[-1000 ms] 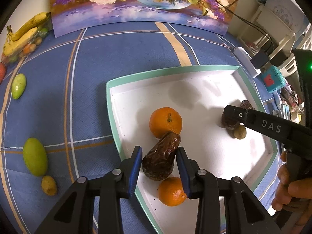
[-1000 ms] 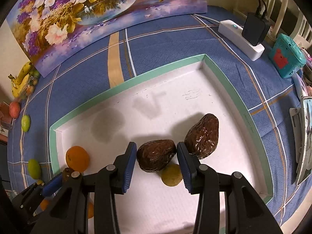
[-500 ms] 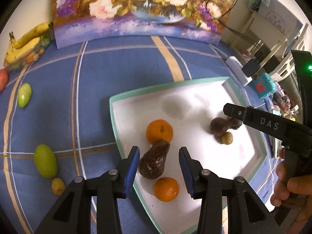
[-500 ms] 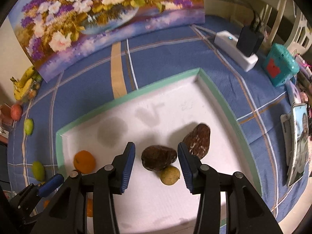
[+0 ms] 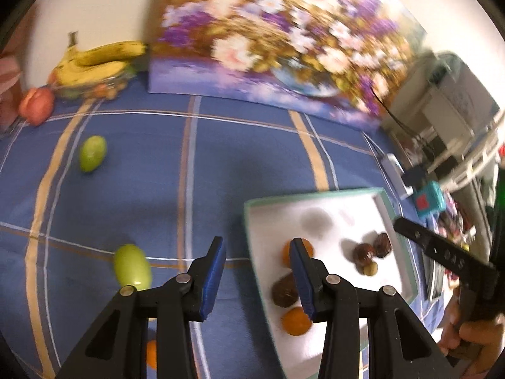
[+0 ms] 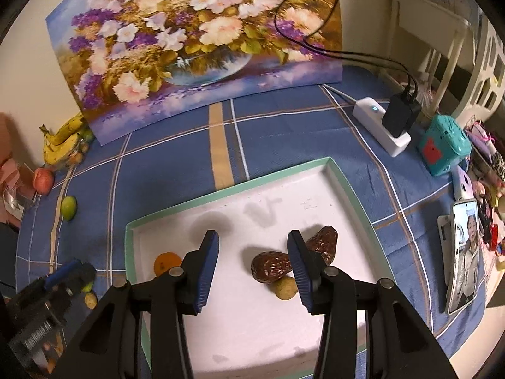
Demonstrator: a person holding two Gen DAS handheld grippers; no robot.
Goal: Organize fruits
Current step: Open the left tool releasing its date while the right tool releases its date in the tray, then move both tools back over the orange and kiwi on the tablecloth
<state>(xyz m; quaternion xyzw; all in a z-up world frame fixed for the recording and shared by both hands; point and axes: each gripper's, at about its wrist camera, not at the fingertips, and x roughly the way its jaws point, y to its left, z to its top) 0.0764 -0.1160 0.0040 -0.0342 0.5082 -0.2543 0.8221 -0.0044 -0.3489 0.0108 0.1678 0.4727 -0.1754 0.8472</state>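
Note:
A white tray with a green rim [image 6: 233, 189] [image 5: 252, 230] lies on the blue checked cloth. In it lie two brown avocados [image 6: 271, 267] [image 6: 323, 244], a small yellow-green fruit [image 6: 285, 287], two oranges [image 5: 295, 320] [image 6: 165, 262] and a third brown avocado [image 5: 284, 290]. My left gripper [image 5: 257, 276] is open and empty, raised over the tray's left rim. My right gripper [image 6: 252, 274] is open and empty above the tray. Two green mangoes [image 5: 131, 267] [image 5: 91, 156] lie on the cloth at the left.
A bunch of bananas [image 5: 94, 63], a red fruit [image 5: 36, 105] and a flower painting [image 6: 195, 41] stand at the back. A power strip with charger [image 6: 385, 123], a teal box [image 6: 443, 145] and a phone [image 6: 462, 252] lie right of the tray. Another orange [image 5: 151, 353] lies below the left gripper.
Both grippers let go of their avocados, opened wide and rose away from the tray. The left gripper swung left toward the cloth; its view is blurred by motion.

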